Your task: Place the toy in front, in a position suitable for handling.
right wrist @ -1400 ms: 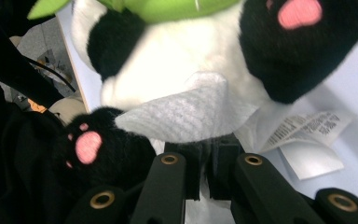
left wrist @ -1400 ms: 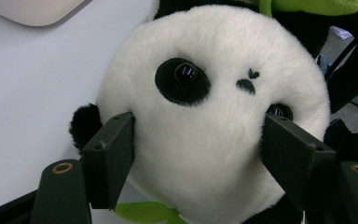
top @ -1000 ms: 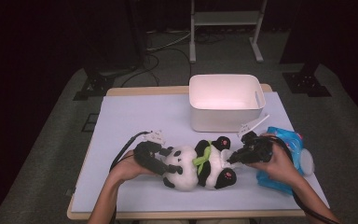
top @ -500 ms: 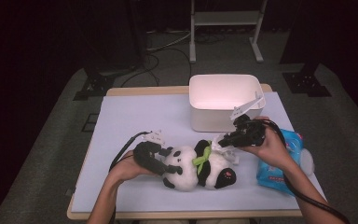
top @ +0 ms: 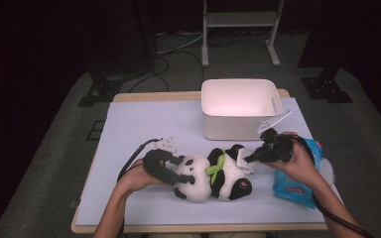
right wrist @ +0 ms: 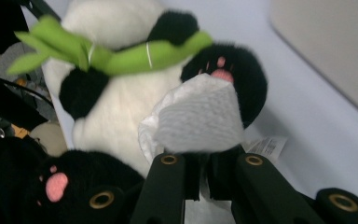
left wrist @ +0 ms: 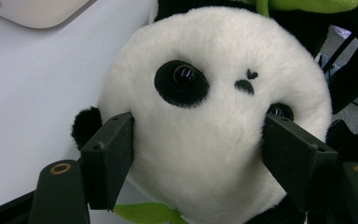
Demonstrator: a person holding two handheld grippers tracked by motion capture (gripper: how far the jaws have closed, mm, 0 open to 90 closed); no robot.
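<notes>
While a toy panda lay on its back on the counter, just in front of a white bin, the left tongs clamped its white head from both sides, the pads sinking into the plush below the eyes. At the panda's far end, the right tongs were clenched on a crumpled white tissue, which was pressed against the toy's belly beside a black foot with a pink pad. A green felt bamboo sprig crossed the panda's chest.

Much stayed hard to read. The tissue hid the tips of the right tongs in their own gripper view, and from the high view it showed as little more than a pale scrap. That gripper view was soft with blur, and the printed label lying beside the panda could not be read. A blue wipes packet lay on the side of the panda away from its head, partly covered by the person's right hand. The left gripper view cut off the panda's body, and one eye sat half behind a pad. Beyond the bin, the room fell into darkness.
</notes>
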